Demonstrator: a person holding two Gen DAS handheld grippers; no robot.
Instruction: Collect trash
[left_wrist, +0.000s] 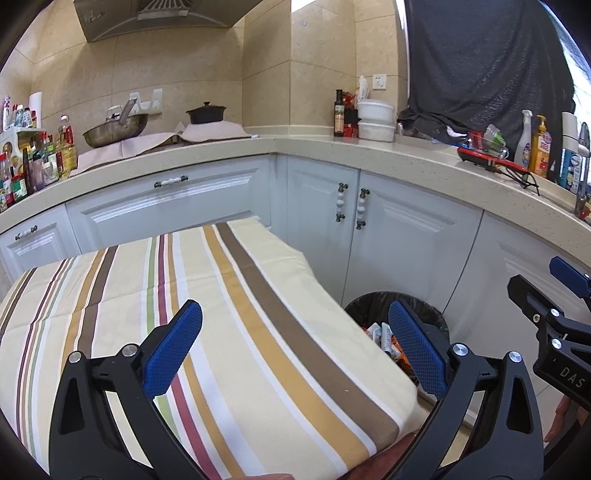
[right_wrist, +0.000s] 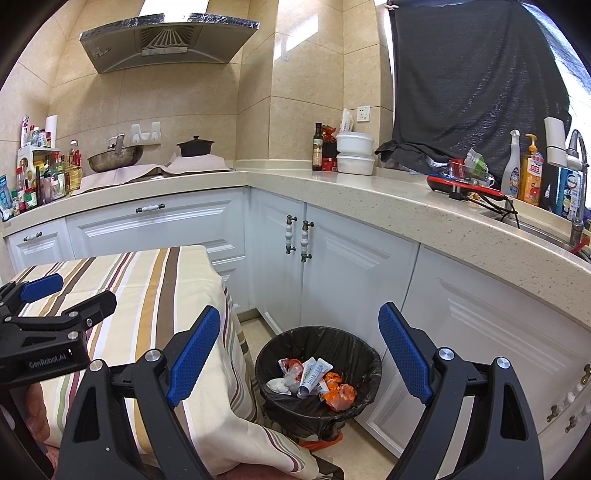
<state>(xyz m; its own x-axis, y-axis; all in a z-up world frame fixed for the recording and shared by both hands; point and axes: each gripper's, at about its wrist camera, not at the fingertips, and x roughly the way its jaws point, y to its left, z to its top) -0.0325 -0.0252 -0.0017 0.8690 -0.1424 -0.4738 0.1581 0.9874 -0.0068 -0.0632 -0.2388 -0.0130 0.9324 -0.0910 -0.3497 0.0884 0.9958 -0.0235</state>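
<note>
inside bin (right_wrist: 369, 363): trash (right_wrist: 314, 380) (tubes, wrappers)

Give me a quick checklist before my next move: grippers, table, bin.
1. Left gripper empty, jaws wide apart: ok.
2. Right gripper empty, jaws wide apart: ok.
3. Striped tablecloth free of trash: ok on the part that shows; the near edge is hidden behind the grippers.
4. Trash bin upright on the floor beside the table, black liner in place: ok.
5. Trash inside the bin, tubes and orange wrappers below the rim: ok.
6. Floor around the bin free of dropped pieces: cannot tell; something orange shows at the bin's base.
</note>
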